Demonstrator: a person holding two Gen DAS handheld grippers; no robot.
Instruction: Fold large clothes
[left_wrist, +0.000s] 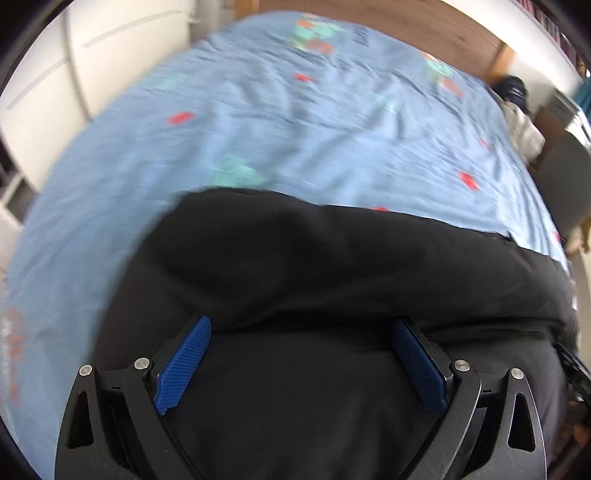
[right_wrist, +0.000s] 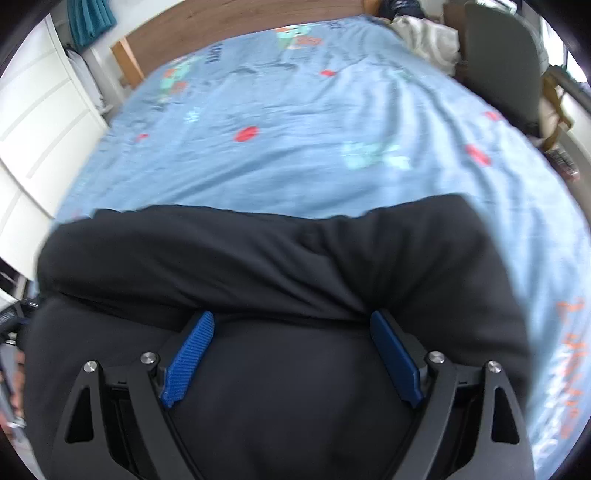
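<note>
A large black garment (left_wrist: 314, 266) lies bunched on the near part of a bed with a light blue patterned sheet (left_wrist: 277, 122). A thick rolled fold of it runs across both views. My left gripper (left_wrist: 301, 328) is open, its blue pads (left_wrist: 184, 365) spread wide over the black cloth at the fold's near edge, gripping nothing. In the right wrist view the same garment (right_wrist: 258, 258) fills the lower half. My right gripper (right_wrist: 291, 321) is also open, blue pads (right_wrist: 190, 358) apart above the cloth, just short of the fold. The blue sheet (right_wrist: 314, 140) stretches beyond.
A wooden headboard (left_wrist: 424, 26) stands at the bed's far end. White cabinets (right_wrist: 40, 110) line the left side. A grey chair (right_wrist: 498, 62) and a pale cloth pile (right_wrist: 428, 37) sit at the far right. Teal fabric (right_wrist: 88, 18) hangs at the back.
</note>
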